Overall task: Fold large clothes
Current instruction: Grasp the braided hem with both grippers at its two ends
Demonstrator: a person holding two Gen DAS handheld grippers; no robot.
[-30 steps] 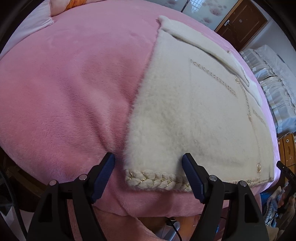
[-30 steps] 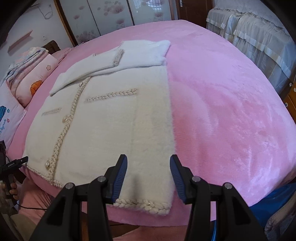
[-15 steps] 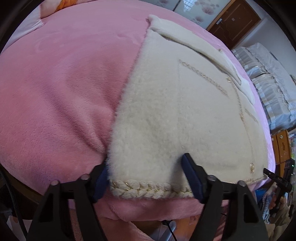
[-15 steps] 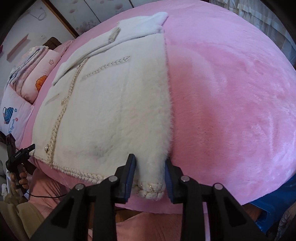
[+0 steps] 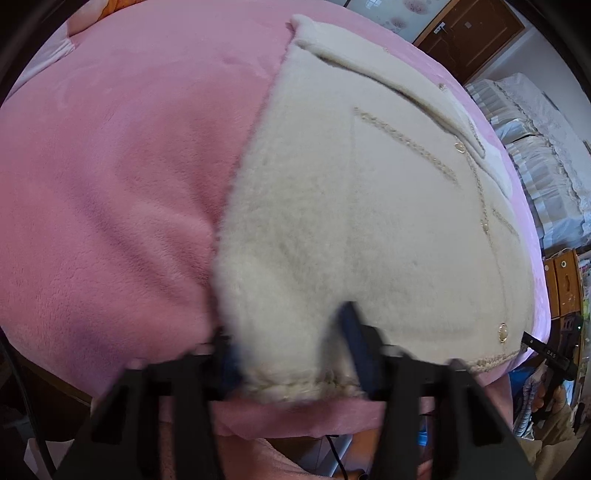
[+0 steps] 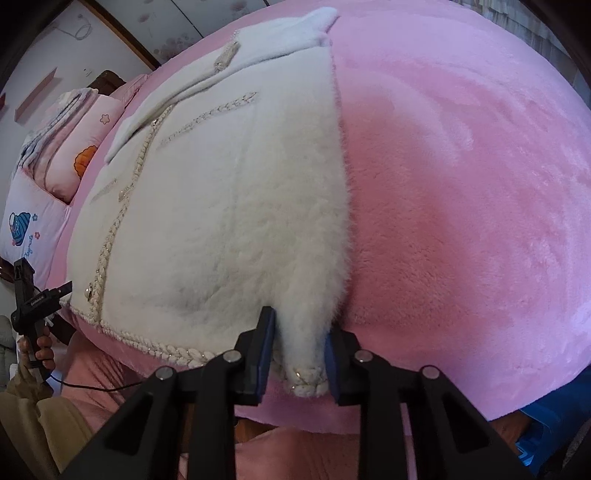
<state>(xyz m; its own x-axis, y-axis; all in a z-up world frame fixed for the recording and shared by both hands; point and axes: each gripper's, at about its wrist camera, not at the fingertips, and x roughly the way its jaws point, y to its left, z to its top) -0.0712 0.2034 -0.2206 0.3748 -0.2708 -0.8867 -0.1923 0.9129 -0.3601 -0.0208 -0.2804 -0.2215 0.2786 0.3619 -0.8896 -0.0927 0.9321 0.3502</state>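
A cream fluffy jacket (image 5: pixel 369 206) with braided gold trim and buttons lies flat on the pink bed, sleeves folded across its top. My left gripper (image 5: pixel 291 354) straddles the jacket's near left hem corner, its blurred blue pads closing on a bunched fold of the hem. The jacket also shows in the right wrist view (image 6: pixel 229 206). My right gripper (image 6: pixel 297 356) is shut on the jacket's near right hem corner, the fluffy fabric pinched into a narrow ridge between the pads.
The pink plush blanket (image 6: pixel 461 184) covers the bed. Pillows (image 6: pixel 74 162) lie at the far left of the right wrist view. A wooden door (image 5: pixel 476 33) and white bedding (image 5: pixel 543 158) stand beyond the bed. The left gripper's handle (image 6: pixel 29 299) shows at the bed edge.
Both grippers have moved forward onto the jacket's hem corners. The right pads have closed on the right corner. The left pads have narrowed around the left corner.
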